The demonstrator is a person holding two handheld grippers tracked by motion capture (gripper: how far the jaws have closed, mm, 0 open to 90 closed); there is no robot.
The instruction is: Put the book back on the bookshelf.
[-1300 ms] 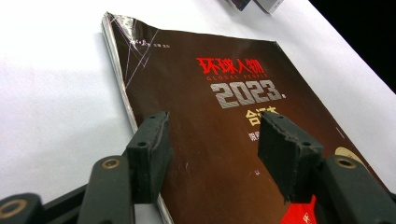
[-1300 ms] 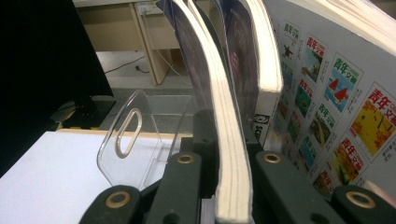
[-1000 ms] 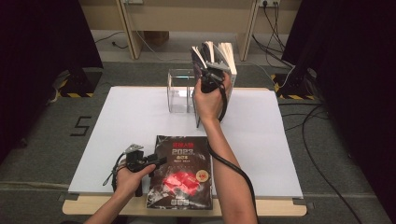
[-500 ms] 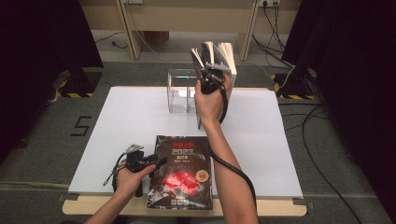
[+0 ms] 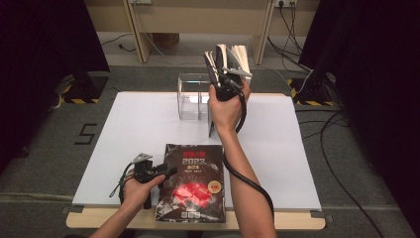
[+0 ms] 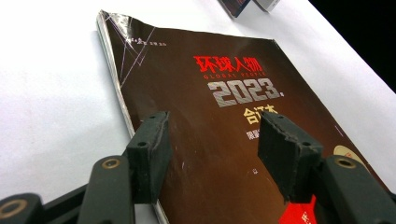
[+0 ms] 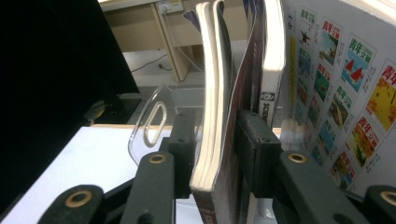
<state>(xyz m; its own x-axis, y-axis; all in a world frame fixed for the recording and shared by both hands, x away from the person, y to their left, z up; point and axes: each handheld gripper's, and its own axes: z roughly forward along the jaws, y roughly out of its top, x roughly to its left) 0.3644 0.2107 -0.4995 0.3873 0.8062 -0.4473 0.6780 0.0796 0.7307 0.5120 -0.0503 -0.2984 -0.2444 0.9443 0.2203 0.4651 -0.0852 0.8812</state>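
Note:
A dark magazine point(image 5: 193, 183) printed "2023" lies flat near the table's front edge. My left gripper point(image 5: 166, 172) rests at its left side, open, with both pads hovering over the cover point(image 6: 224, 84) and nothing between them point(image 6: 215, 144). My right gripper point(image 5: 225, 74) is raised at the back among several upright magazines point(image 5: 237, 57). One thin magazine point(image 7: 210, 93) stands between its jaws point(image 7: 215, 144). Those jaws have just been opening, and the pads no longer squeeze it. A colourful-covered magazine point(image 7: 345, 93) stands just to the right.
A clear acrylic holder point(image 5: 190, 96) stands at the back of the white table top point(image 5: 133, 134), and its curved divider point(image 7: 149, 121) sits left of my right jaws. Cables and dark stands lie on the floor around the table.
The right gripper's jaws have spread apart around the upright magazine. Neither hand has visibly shifted, and the flat magazine lies as before.

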